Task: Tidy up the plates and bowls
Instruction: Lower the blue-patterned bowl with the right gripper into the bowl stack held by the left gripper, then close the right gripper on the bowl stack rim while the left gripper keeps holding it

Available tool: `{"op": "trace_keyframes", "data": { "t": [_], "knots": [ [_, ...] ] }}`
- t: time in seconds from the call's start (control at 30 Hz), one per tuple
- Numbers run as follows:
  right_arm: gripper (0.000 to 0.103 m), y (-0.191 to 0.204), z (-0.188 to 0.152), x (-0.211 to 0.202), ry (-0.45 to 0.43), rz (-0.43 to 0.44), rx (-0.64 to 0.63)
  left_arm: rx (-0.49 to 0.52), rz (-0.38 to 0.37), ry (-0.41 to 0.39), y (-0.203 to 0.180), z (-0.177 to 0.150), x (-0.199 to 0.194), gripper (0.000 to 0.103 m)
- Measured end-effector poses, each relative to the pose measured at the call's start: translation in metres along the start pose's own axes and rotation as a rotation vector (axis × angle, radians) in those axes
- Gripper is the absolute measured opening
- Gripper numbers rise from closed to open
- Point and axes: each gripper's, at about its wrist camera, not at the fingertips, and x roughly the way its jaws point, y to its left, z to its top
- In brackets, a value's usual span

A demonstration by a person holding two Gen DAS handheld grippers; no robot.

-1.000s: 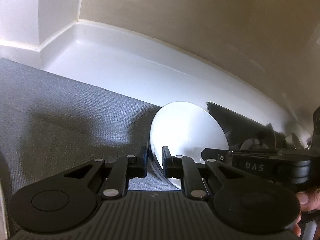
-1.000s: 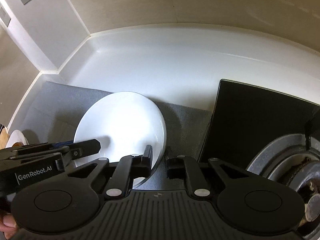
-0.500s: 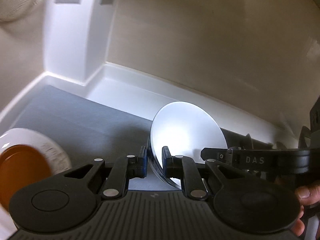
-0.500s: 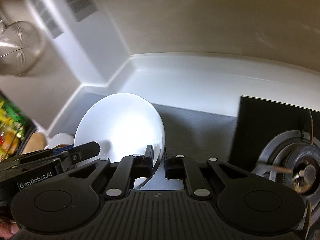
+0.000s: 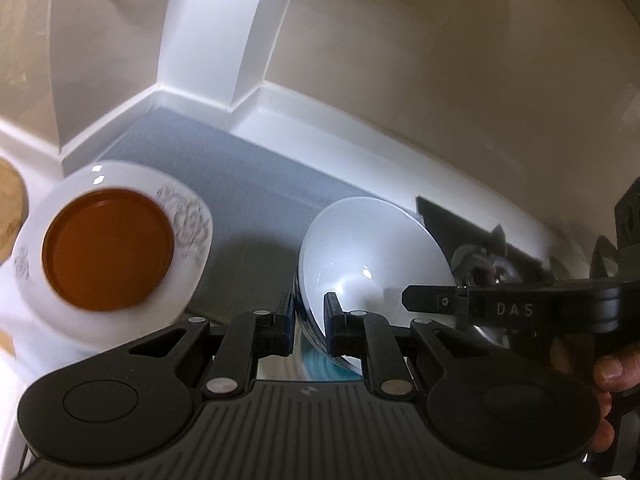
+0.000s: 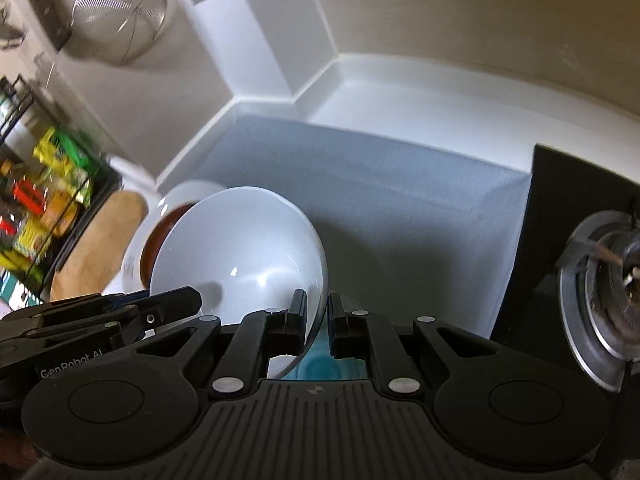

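The white, glossy ceramic bowl [image 5: 372, 256] is in the air, held between two black hand-held grippers above the grey woven mat [image 5: 248, 184] on the counter. To my eye this is the carry step: the bowl is off the surface and heading for the stack at the mat's left end, where a white patterned plate [image 5: 188, 220] sits with a brown round dish [image 5: 108, 248] on it.

The left gripper [image 5: 308, 320] has its jaws nearly together, clamped on the bowl's near rim, one pad inside and one outside. The right gripper [image 6: 316, 320] is closed just as tight on the opposite edge of the same bowl, so the bowl hangs tilted between them, its hollow open to both cameras. A fingertip of the person [image 5: 612, 372] shows behind the right tool.

Next the pair must bring the bowl level over the brown dish, lower it together, and only then let the jaws part. Uneven lowering could tip it or knock the plate. The black stove burner [image 6: 600, 276] stands well clear at the right.
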Motion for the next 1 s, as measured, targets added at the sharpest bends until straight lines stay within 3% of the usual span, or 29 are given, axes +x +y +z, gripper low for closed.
{"op": "trace_keyframes", "data": {
  "t": [0.2, 0.53, 1.0],
  "knots": [
    [0.012, 0.004, -0.025, 0.007, 0.05, -0.026, -0.008, -0.003, -0.005, 0.036, 0.002, -0.017, 0.008, 0.015],
    [0.012, -0.008, -0.03, 0.009, 0.056, -0.074, 0.007, 0.015, -0.001, 0.072, -0.009, -0.025, 0.027, 0.015],
    [0.012, -0.005, -0.037, 0.022, 0.115, -0.102, -0.014, 0.064, 0.064, 0.099, -0.015, -0.026, 0.038, 0.015]
  ]
}}
